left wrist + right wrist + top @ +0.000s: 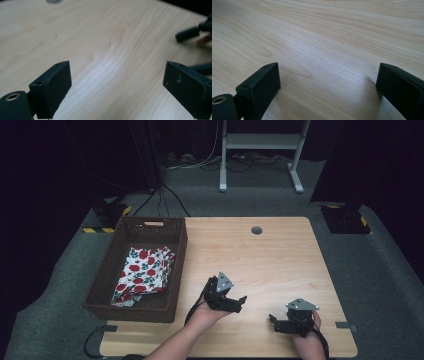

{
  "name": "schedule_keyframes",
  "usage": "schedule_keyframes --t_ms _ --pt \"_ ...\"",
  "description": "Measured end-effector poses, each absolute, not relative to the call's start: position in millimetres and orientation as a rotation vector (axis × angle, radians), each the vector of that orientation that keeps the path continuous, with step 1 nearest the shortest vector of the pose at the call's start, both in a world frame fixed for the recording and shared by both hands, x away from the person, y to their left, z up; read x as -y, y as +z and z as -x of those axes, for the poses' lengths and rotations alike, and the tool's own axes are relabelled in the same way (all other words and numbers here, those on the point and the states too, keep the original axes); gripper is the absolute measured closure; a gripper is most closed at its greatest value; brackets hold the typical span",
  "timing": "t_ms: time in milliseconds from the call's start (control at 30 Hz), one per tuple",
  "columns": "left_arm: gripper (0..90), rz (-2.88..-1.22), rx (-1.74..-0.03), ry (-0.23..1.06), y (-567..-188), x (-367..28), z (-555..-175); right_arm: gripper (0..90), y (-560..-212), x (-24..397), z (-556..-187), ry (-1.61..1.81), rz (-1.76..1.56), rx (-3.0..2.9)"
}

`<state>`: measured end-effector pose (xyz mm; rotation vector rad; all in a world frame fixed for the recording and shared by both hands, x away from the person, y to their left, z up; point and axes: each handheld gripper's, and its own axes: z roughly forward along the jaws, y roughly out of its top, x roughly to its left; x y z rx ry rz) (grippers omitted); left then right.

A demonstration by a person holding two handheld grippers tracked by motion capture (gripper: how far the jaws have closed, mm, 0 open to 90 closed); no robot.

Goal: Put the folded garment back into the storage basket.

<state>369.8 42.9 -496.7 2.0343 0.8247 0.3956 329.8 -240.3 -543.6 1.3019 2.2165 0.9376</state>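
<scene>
My left gripper [239,303] hovers over the front middle of the wooden table [280,255], open, nothing between its jaws. In the left gripper view its jaws [117,85] stand wide apart over bare wood, with the other gripper's black fingers [186,34] at the upper right. My right gripper [273,321] rests low near the front right edge, open and empty. The right gripper view has its gripper [328,86] spread over bare tabletop. A folded cloth with red flowers and green leaves [144,274] lies inside a dark woven basket [102,272] at the table's left.
A round cable hole [256,230] sits near the table's far edge. Behind the table stands a white desk frame [260,150] with cables on the grey carpet. Black boxes with yellow-black tape [107,215] sit on the floor at both sides.
</scene>
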Motion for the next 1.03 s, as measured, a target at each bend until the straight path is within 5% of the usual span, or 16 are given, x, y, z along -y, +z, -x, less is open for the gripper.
schedule_keyframes --t_ms 467,1033 --pt "8.6 -2.203 -0.853 0.384 -544 -54 -357 5.3 -544 240 -330 0.938 -1.301 -2.216" --pt "0.2 -2.232 -0.833 0.366 -544 -49 -354 5.2 -544 240 -328 0.937 -1.302 -2.213"
